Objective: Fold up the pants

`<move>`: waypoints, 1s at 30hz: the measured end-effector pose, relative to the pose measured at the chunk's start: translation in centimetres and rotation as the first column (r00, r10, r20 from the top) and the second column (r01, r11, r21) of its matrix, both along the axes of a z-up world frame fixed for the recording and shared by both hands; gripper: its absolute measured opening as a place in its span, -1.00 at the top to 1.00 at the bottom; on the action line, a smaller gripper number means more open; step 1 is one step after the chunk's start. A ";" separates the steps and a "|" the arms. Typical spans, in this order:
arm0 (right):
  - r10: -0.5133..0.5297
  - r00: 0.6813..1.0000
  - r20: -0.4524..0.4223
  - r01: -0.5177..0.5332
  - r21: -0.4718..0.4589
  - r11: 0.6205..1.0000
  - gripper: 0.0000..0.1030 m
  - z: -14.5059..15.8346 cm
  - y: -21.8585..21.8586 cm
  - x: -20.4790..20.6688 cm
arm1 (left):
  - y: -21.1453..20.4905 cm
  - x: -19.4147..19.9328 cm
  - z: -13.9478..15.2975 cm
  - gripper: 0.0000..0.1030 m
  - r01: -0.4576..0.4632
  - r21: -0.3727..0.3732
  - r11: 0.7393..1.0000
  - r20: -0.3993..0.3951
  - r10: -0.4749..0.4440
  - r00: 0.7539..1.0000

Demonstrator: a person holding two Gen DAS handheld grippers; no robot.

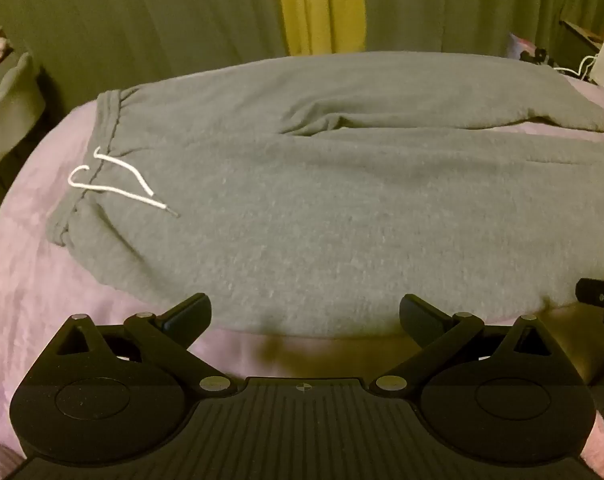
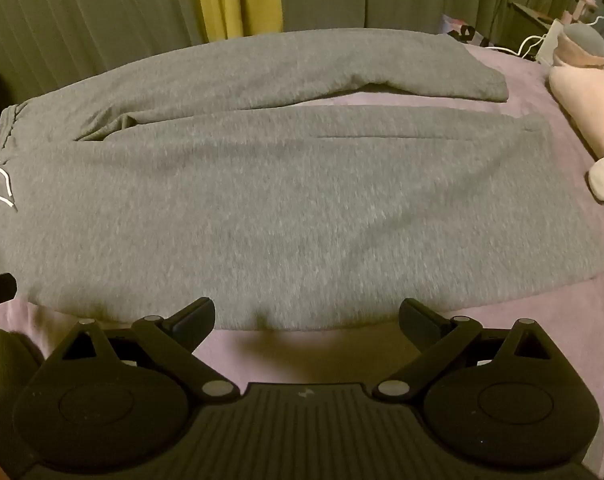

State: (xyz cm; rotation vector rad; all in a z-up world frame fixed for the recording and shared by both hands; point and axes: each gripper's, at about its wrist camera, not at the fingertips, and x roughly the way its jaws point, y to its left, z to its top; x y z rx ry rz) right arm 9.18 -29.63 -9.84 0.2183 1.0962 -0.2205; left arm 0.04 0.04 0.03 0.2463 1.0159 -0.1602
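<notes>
Left gripper (image 1: 305,316): jaws spread wide, empty
Right gripper (image 2: 306,316): jaws spread wide, empty
Grey fleece drawstring pants (image 1: 322,208): flat on pink blanket (image 1: 29,280), near hem just ahead of fingertips

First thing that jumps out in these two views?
Grey pants spread flat across a pink blanket, waistband left, legs running right and parted. A white drawstring stands out at the waist. Both tongs, left and right, hang open at the pants' near edge, holding nothing.
</notes>
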 end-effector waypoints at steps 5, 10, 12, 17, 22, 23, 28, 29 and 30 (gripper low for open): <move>-0.002 1.000 -0.006 0.002 0.002 1.000 -0.91 -0.1 0.0 0.0 | 0.0 0.1 0.0 -1.00 0.004 0.010 1.000 0.003 -0.004 1.000; -0.004 1.000 -0.014 0.004 0.005 1.000 -0.91 -0.1 0.0 0.3 | 0.1 0.2 -0.2 -1.00 -0.015 0.003 1.000 0.003 0.015 1.000; -0.001 1.000 -0.005 0.001 0.002 1.000 -0.91 0.4 0.2 0.4 | 0.1 0.2 -0.2 -1.00 -0.018 0.003 1.000 0.003 0.018 1.000; -0.001 1.000 0.001 0.001 0.004 1.000 -0.91 0.1 0.0 0.3 | 0.3 0.2 -0.4 -1.00 -0.024 0.003 1.000 0.000 0.024 1.000; 0.000 1.000 -0.002 0.000 0.003 1.000 -0.91 0.1 0.1 0.4 | 0.3 0.4 -0.5 -1.00 -0.027 0.004 1.000 -0.004 0.027 1.000; -0.001 1.000 -0.002 0.001 0.002 1.000 -0.91 0.1 0.1 0.3 | 0.3 0.4 -0.4 -1.00 -0.027 0.004 1.000 -0.005 0.027 1.000; 0.001 1.000 -0.002 -0.001 0.004 1.000 -0.91 -0.2 0.0 0.3 | 0.5 0.4 -0.6 -1.00 -0.032 0.004 0.999 -0.006 0.032 0.999; 0.002 1.000 -0.002 -0.002 0.004 1.000 -0.91 -0.2 0.0 0.4 | 0.5 0.4 -0.6 -1.00 -0.032 0.004 0.999 -0.006 0.032 0.999; 0.002 1.000 -0.003 -0.002 0.003 1.000 -0.91 -0.2 0.0 0.4 | 0.5 0.4 -0.7 -1.00 -0.033 0.003 0.999 -0.006 0.033 0.999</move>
